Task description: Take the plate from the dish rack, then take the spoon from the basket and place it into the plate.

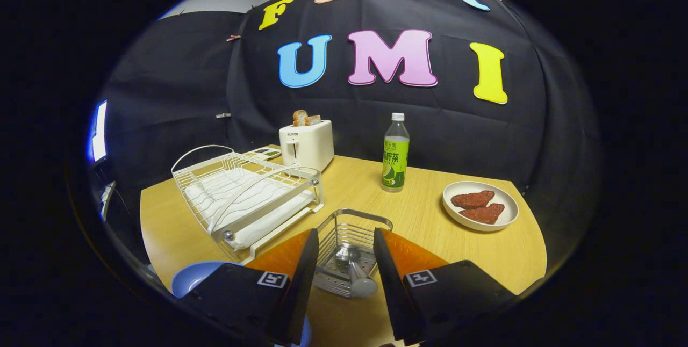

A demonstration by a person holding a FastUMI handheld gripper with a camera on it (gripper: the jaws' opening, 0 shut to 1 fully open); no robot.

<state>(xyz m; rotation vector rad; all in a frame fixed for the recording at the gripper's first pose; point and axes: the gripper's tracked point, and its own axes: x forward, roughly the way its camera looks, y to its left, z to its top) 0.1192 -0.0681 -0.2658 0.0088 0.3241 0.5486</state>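
Gripper (345, 261) and table (430, 218), as seen along the fingers. Your gripper's two fingers stand apart with nothing pressed between them, so the jaws are released. Between the fingers, and just ahead of them, you see the metal wire basket (349, 234); the spoon (359, 278) lies inside it, its rounded end toward you, clear of both fingers. To the left of the basket, just beside it, sits the white dish rack (247, 196), its wire frame over a white tray. The blue plate (194, 277) lies flat on the table near you, left of the left finger and partly hidden behind it, close to the rack's front corner. Beyond the rack stands a white toaster (307, 145) with bread slices (305, 118) upright in its slots. A green bottle (395, 154) with a white cap stands upright beyond the basket. Well to the right rests a white dish (502, 221) holding two reddish-brown pieces (477, 205).
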